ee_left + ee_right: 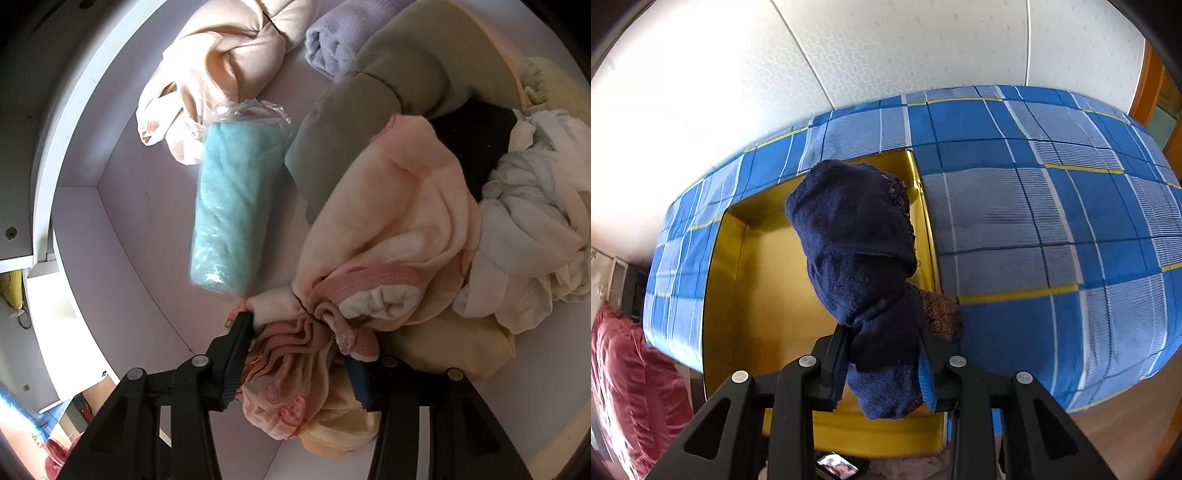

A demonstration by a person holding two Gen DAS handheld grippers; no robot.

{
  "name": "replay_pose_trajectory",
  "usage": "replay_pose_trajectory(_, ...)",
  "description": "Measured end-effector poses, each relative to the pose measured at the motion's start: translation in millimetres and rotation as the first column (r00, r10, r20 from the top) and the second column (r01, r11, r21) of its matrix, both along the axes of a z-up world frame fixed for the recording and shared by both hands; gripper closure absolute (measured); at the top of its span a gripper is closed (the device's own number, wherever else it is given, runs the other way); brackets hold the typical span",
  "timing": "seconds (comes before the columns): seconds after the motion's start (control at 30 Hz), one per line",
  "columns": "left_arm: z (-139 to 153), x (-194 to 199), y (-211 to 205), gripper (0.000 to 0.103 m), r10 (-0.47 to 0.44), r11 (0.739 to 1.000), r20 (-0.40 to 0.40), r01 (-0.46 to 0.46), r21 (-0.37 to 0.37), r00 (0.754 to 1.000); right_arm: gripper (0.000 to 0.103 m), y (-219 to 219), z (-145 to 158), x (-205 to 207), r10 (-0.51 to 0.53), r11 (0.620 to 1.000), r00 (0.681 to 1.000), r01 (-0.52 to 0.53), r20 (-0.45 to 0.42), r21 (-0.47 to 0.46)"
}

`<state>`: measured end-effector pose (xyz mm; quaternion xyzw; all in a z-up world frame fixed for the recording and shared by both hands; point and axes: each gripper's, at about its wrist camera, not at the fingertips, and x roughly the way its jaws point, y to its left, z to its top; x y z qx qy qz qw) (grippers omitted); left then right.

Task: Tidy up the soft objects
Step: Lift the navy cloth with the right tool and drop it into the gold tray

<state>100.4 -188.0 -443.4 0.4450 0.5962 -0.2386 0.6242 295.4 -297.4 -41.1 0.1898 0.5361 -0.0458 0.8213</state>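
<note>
Pale drawer floor (147, 240) under left gripper (295, 347), jaws around pink blanket (388, 229), grip unclear. Right gripper (882, 354) pinches navy cloth (857, 236) above yellow box (768, 280) on plaid bed (1052, 206).

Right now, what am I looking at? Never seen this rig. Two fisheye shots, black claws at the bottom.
No robot: a person holds a two-finger gripper in each hand, with a camera on each looking along the fingers. The left camera looks down into a pale drawer of soft things: a bagged teal towel roll, an olive cloth, a beige knotted bundle. The left gripper has a pink blanket bunched between its fingers. The right gripper is shut on a navy cloth above a yellow box on a blue plaid bed.
</note>
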Motion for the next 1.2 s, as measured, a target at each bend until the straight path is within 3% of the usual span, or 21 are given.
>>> replay_pose_trajectory(0.4,-0.9,1.4,-2.6,0.054,0.006,1.000,-0.002,-0.006,0.010,1.000,0.072,9.0,-35.8,57.0,-0.055,0.996,0.996,0.050,-0.065,-0.076)
replay_pose_trajectory(0.77,-1.8,0.9,-5.0,0.054,0.002,1.000,0.001,-0.002,0.013,1.000,0.066,10.4,-52.2,90.5,-0.073,0.970,0.994,0.052,-0.081,-0.238)
replay_pose_trajectory(0.93,-2.4,0.0,-6.7,0.053,0.002,1.000,0.003,-0.002,0.014,1.000,0.063,5.1,-52.0,86.8,-0.063,0.973,0.995,0.044,-0.077,-0.226)
replay_pose_trajectory(1.2,-2.6,-0.1,-8.1,0.053,0.008,1.000,0.005,-0.009,0.012,1.000,0.061,0.2,-27.1,57.5,0.002,0.972,1.000,0.004,0.028,-0.233)
